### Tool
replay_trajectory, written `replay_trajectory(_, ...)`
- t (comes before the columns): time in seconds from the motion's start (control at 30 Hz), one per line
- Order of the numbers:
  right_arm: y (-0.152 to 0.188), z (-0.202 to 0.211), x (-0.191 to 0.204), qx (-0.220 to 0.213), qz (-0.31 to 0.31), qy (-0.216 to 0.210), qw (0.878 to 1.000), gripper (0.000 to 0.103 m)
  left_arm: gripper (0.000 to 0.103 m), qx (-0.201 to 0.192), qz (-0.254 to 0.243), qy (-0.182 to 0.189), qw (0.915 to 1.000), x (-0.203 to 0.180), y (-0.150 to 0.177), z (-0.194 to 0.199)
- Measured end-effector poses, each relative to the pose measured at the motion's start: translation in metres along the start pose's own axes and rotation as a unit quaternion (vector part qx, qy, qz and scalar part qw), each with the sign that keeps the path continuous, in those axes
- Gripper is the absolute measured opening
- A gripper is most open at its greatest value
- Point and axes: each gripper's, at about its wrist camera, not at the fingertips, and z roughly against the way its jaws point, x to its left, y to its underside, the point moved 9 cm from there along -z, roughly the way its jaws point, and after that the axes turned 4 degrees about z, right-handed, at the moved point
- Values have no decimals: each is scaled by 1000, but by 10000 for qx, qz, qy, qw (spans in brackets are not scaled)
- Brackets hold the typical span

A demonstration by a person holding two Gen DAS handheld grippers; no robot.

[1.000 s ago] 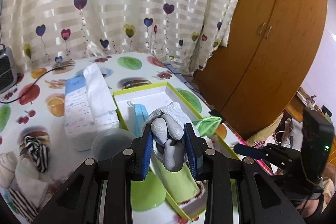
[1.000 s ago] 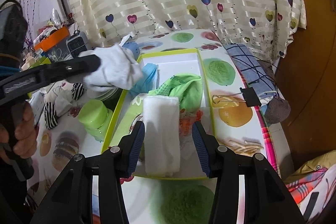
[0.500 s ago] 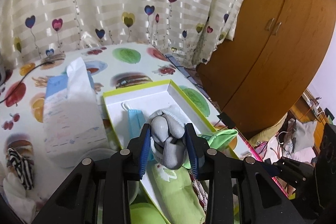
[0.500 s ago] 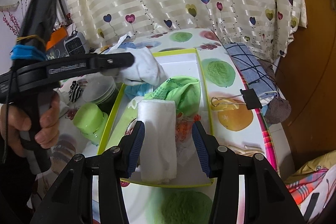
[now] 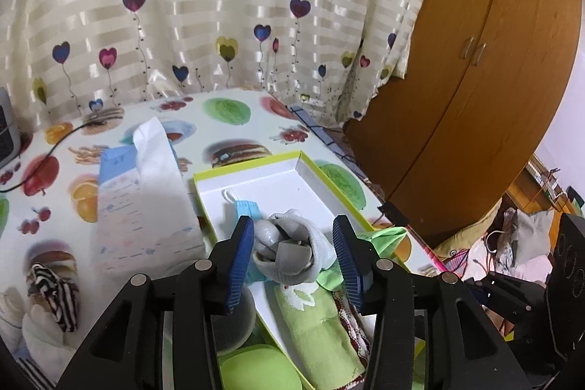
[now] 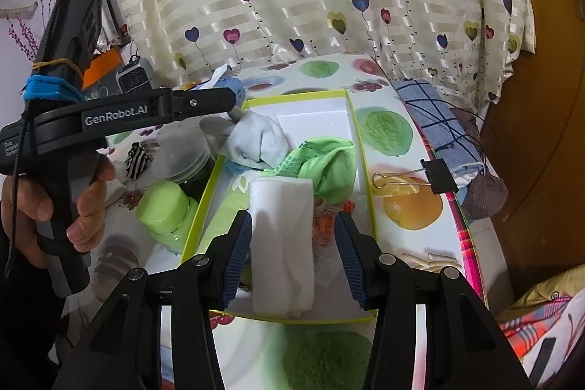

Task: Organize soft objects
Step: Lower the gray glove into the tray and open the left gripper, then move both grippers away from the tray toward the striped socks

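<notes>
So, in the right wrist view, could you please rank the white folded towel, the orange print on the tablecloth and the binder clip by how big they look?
1. white folded towel, though it lies nearest the camera
2. orange print
3. binder clip

Bright even indoor light, soft shadows, fisheye bending and dark corners, slight blur
</notes>
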Motion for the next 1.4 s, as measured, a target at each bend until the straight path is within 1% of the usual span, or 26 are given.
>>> replay_trajectory(0.17,-2,7,5,-72,21,-4,10000,48,44,-150,22,2,9999,0,-1,21)
replay_trajectory(0.3,-4,12,12,-132,75,-39,9999,48,44,-232,-27,5,9997,-2,5,38)
replay_trajectory(0.47,-8,20,26,-237,184,-106,9995,48,44,-306,-30,-107,9995,3,17,60)
replay_trajectory(0.77,-11,26,53,-265,366,-276,9986,48,44,-366,34,-303,9989,15,39,95)
replay_trajectory(1.03,-11,31,78,-260,570,-400,9972,49,44,-360,162,-504,9979,33,58,115)
replay_trajectory(1.4,-13,33,109,-254,811,-540,9949,49,44,-416,371,-659,9963,53,73,135)
